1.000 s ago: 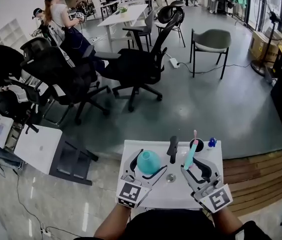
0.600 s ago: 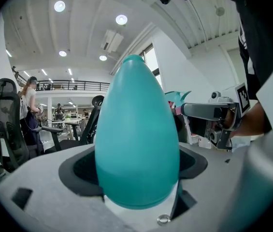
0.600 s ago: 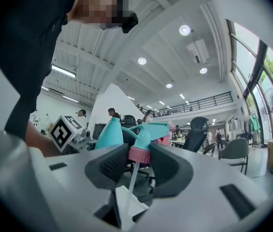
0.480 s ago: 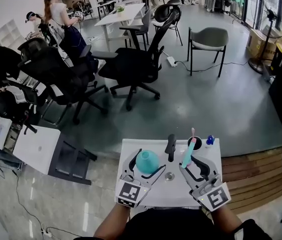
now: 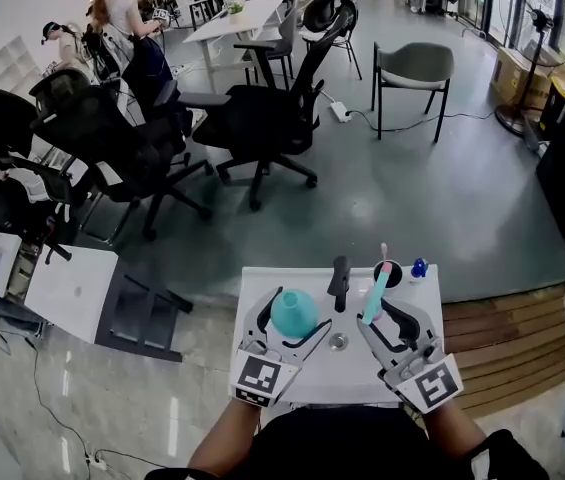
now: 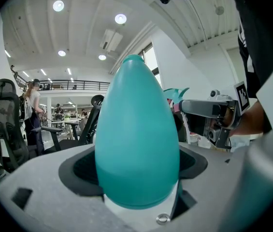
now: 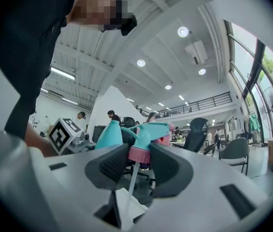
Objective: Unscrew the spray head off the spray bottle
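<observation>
– Jaws first: what does each pair hold?
– Left gripper (image 6: 136,178): I read its jaws as closed on the broad lower body of the teal spray bottle (image 6: 136,129), which fills that view and tapers upward. Right gripper (image 7: 140,164): its jaws pinch the pink collar of the spray head (image 7: 148,132). The teal trigger and nozzle sit above the pads, and the white dip tube (image 7: 132,187) hangs below the collar between the jaws.
– Is the head on the bottle?
– No. From the head view I see the spray head off the bottle and apart from it, to its right, both over the white table (image 5: 342,373). From the right gripper view, the bottle's tapered top shows just left of the head.
– Other items on the table?
– Beyond the grippers I note a black upright piece (image 5: 339,280), a dark round item (image 5: 390,273) and a small blue object (image 5: 419,267). What they are I cannot tell.
</observation>
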